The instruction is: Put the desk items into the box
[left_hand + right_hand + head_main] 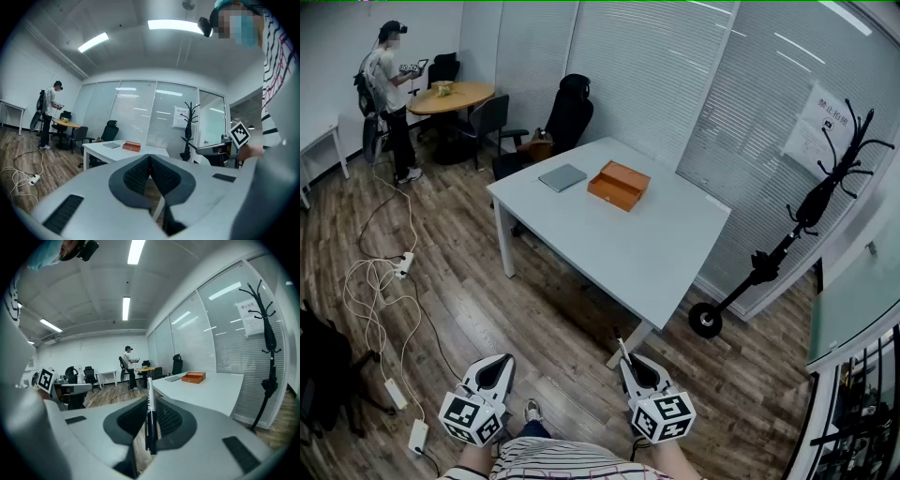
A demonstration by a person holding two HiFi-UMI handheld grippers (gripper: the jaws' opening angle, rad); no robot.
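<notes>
An open orange box [619,184] and a flat grey notebook [562,177] lie on the far part of the white table [647,253]. Both grippers hang low, well short of the table. My right gripper [630,364] is shut on a slim black-and-white pen [149,413], which stands upright between the pads [171,420] and pokes out past the tips [622,349]. My left gripper [150,159] is shut with nothing in it, its pads meeting [493,373]. From the gripper views the box [194,377] [131,146] looks small and far off.
A black coat stand [806,216] leans by the blinds at right. Office chairs [567,117] stand behind the table. A person [391,94] stands by a round wooden table [450,96] at the back left. Cables and power strips [389,309] trail over the wooden floor.
</notes>
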